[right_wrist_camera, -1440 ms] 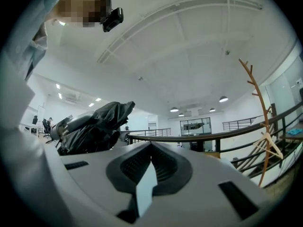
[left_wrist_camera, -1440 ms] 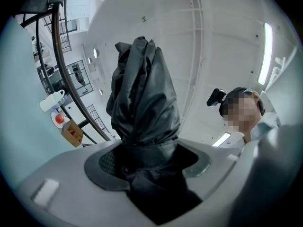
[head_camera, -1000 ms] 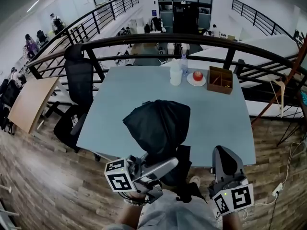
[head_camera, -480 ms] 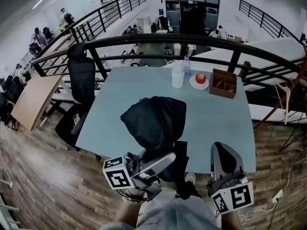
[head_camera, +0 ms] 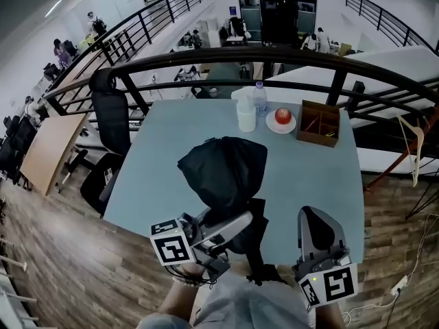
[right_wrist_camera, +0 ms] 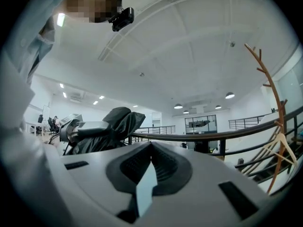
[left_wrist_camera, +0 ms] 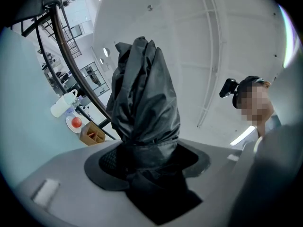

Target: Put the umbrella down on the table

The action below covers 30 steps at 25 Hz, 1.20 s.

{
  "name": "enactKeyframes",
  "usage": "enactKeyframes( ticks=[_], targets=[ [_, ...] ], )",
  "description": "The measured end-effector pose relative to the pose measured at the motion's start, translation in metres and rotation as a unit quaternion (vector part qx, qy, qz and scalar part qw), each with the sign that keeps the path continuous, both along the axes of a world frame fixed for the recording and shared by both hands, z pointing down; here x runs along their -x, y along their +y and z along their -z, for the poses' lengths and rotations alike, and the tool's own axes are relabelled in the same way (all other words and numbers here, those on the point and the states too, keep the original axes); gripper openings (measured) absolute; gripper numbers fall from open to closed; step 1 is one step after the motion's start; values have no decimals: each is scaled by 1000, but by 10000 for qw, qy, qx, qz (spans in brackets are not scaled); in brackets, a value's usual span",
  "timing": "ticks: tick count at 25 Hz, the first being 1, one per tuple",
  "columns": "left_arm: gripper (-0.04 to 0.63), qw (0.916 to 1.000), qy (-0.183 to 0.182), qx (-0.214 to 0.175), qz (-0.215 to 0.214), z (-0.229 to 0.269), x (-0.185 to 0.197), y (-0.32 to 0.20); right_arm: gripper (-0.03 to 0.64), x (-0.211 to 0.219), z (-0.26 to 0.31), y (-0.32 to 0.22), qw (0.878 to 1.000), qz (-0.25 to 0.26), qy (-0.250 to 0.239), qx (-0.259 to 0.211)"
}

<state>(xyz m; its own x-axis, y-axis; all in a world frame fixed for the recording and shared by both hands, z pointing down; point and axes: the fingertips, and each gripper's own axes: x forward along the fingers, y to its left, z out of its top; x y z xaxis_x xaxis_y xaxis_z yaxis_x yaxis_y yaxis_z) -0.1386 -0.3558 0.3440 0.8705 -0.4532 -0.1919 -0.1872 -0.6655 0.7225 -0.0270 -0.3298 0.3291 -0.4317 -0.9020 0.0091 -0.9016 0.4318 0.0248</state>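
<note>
Two jaws of the left gripper (left_wrist_camera: 147, 161) are clamped on the black, folded umbrella (left_wrist_camera: 142, 103), whose crumpled fabric bulges out beyond the pads. The right gripper (right_wrist_camera: 150, 148) has its jaws together with nothing between them, and it points upward beside the person's body.

From the head view, the left gripper (head_camera: 241, 220) holds the umbrella (head_camera: 223, 173) so that its dark bundle lies over the near half of the pale blue table (head_camera: 158, 149). A narrower black part hangs down past the near edge. Whether the fabric touches the tabletop cannot be told. The right gripper (head_camera: 317, 219) sits just to the right, apart from the umbrella.

Compared with half a second ago, little differs: the left grip is the same, the bundle covers the same near part of the table, and the right gripper is unchanged.

At the far edge stand a white cup (head_camera: 245, 115), a bottle (head_camera: 259, 94), a plate (head_camera: 281, 125) with a red fruit, and a wooden box (head_camera: 317, 123).
</note>
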Motion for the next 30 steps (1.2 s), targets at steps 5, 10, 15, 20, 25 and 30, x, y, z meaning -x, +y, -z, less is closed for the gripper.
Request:
enactKeyframes(
  ticks=[5,10,15,20,25,30],
  targets=[
    [282,9991,-380,132,133,-17,-23,-44,-5,-24,-13,-36,9998,24,-104,188],
    [282,9961,-724,425,258,-41,-43,-93,-5,-50,-30,-76,9989,29,-182,441],
    [282,9921,-1007,666,351,-71,-58,-134,-5,-73,-47,-107,9982,43,-177,566],
    [282,9854,-1410,874,393,-105,-71,-172,-5,-89,-62,-131,9972,94,-178,719],
    [282,9755,-1812,1184,405,-140,-82,-206,-5,-96,-76,-149,9959,200,-222,854],
    [282,9611,-2356,1381,421,-171,-86,-237,-5,-104,-87,-165,9945,223,-288,985]
  ],
)
